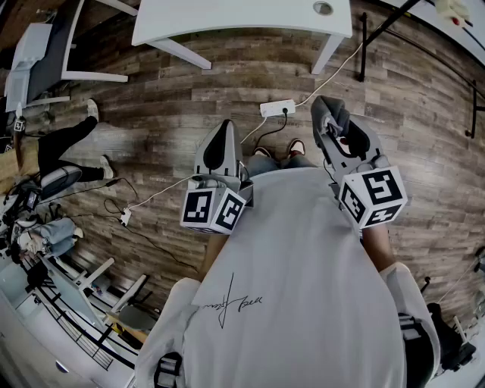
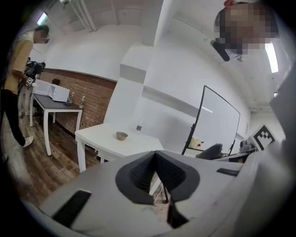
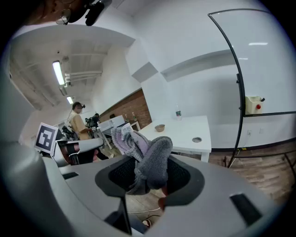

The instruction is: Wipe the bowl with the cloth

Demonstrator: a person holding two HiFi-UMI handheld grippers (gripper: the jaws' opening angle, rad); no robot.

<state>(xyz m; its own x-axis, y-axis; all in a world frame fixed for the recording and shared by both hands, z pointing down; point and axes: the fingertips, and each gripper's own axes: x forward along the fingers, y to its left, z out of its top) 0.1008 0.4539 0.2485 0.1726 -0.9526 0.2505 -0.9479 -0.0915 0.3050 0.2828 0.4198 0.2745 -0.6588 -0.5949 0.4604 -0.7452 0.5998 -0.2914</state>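
Observation:
A small tan bowl [image 2: 121, 135] stands on a white table [image 2: 106, 139] some way ahead; in the right gripper view the bowl [image 3: 159, 127] sits near the table's far end. My right gripper [image 3: 148, 162] is shut on a bunched grey cloth [image 3: 150, 155], which sticks up out of the jaws. In the head view the cloth [image 1: 335, 120] shows at the tip of the right gripper [image 1: 326, 110], held above the wooden floor. My left gripper [image 1: 224, 132] is shut with nothing in it; in its own view the left gripper [image 2: 155, 156] has its pads meeting. The head view hides the bowl.
The white table [image 1: 242, 19] lies ahead across open wooden floor, where a power strip [image 1: 277, 108] and cables lie. A water bottle [image 3: 178, 112] stands on the table. A whiteboard stand [image 3: 238, 92] is at the right. Another person [image 3: 77, 121] stands by desks at the left.

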